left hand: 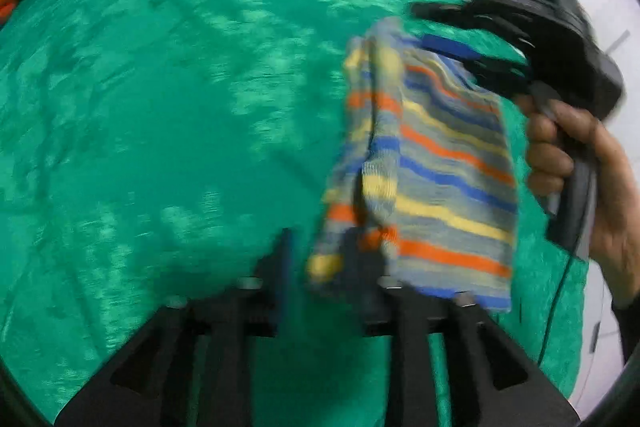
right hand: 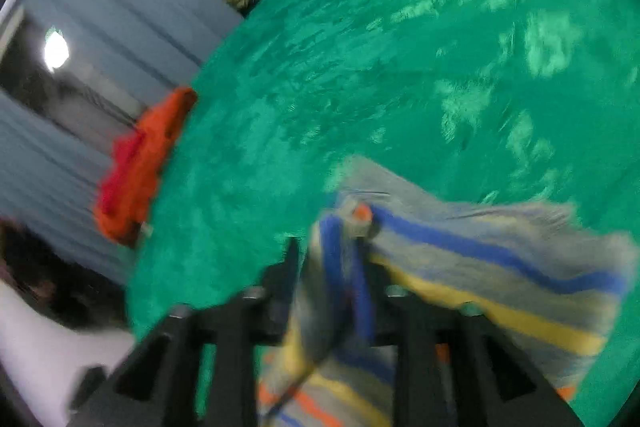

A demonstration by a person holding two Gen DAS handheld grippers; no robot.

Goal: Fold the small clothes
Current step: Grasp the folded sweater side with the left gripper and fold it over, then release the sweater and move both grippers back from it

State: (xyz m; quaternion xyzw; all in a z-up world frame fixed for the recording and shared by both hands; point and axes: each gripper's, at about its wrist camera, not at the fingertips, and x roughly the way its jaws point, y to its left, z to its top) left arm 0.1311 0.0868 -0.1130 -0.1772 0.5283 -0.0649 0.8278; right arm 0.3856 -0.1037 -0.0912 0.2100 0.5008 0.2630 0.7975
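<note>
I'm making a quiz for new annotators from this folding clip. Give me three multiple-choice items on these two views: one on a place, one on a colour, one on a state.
1. Where is the orange garment?
A. at the edge of the green cover
B. inside a hand-held gripper
C. on the floor

2. Which stripe colour does the striped cloth lack?
A. blue
B. pink
C. yellow

3. The striped cloth is:
A. lying flat
B. held up off the cover
C. folded in a stack

Answers:
1 A, it lies on the cover's border.
2 B, stripes are blue, orange, yellow, grey.
3 B, the right hand-held gripper clamps it and it hangs.
</note>
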